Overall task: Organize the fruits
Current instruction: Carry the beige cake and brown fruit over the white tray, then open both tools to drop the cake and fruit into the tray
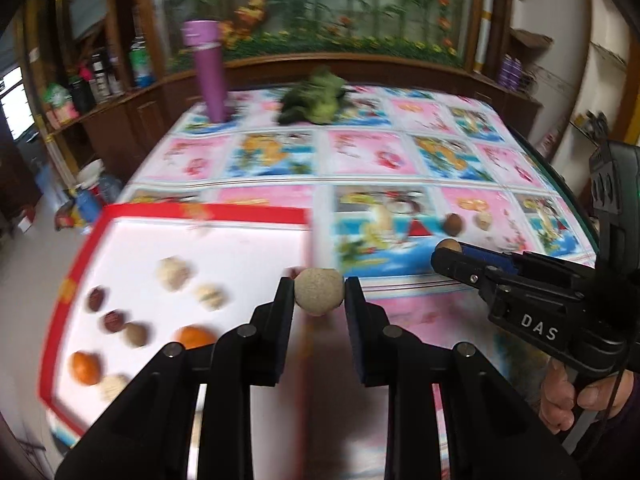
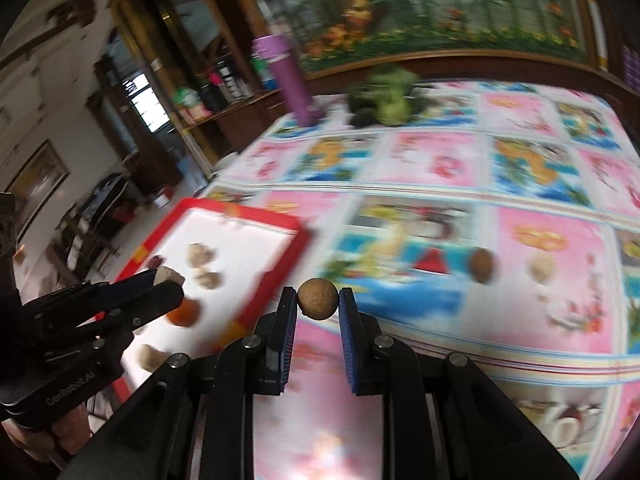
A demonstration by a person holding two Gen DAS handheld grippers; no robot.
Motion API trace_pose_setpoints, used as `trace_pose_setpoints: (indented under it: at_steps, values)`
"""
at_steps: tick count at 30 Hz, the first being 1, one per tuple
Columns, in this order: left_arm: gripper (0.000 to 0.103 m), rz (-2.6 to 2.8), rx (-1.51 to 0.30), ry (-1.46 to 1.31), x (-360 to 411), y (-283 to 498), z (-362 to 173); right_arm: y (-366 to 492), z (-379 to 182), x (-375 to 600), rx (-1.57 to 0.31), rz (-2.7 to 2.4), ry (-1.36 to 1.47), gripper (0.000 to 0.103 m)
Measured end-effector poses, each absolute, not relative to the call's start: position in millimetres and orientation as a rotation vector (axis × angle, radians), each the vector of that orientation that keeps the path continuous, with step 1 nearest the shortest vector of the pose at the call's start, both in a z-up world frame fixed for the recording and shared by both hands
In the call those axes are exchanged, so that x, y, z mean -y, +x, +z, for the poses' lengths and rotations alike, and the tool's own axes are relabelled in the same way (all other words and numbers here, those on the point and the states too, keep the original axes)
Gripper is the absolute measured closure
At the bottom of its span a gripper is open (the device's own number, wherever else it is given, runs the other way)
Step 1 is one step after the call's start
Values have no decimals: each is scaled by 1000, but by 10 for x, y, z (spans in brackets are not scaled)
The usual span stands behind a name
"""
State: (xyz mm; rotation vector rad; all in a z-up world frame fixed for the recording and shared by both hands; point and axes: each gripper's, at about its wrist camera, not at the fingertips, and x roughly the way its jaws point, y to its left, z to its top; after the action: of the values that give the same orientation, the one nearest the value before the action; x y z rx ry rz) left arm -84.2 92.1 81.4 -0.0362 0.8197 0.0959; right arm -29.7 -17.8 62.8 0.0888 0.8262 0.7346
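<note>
My left gripper (image 1: 319, 294) is shut on a pale round fruit (image 1: 319, 291), held above the tablecloth just right of the red-rimmed white tray (image 1: 200, 213). My right gripper (image 2: 318, 299) is shut on a smaller brown round fruit (image 2: 317, 298); it also shows in the left wrist view (image 1: 447, 249). The tray holds several fruits: oranges (image 1: 85, 366), dark red ones (image 1: 96, 298), pale lumpy ones (image 1: 173, 273). A brown fruit (image 2: 481, 265) and a pale one (image 2: 542, 268) lie on the cloth to the right. The left gripper (image 2: 170, 280) appears over the tray in the right wrist view.
A colourful patterned cloth (image 1: 360, 152) covers the table. A purple tube (image 1: 208, 68) and a green heap (image 1: 316, 98) stand at the far side. A wooden cabinet (image 1: 120, 104) with bottles runs behind. A hand (image 1: 580, 396) holds the right gripper's handle.
</note>
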Motion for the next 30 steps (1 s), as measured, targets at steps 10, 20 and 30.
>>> trace_pose_setpoints:
  at_steps: [10, 20, 30]
  values:
    - [75, 287, -803, -109, -1926, -1135, 740, -468, 565, -646, -864, 808, -19, 84]
    - [75, 338, -834, -149, -2285, -1188, 501, -458, 306, -923, -925, 759, -99, 84]
    - [75, 362, -865, -145, -2376, -1187, 366, -495, 242, -1034, -938, 760, -128, 84]
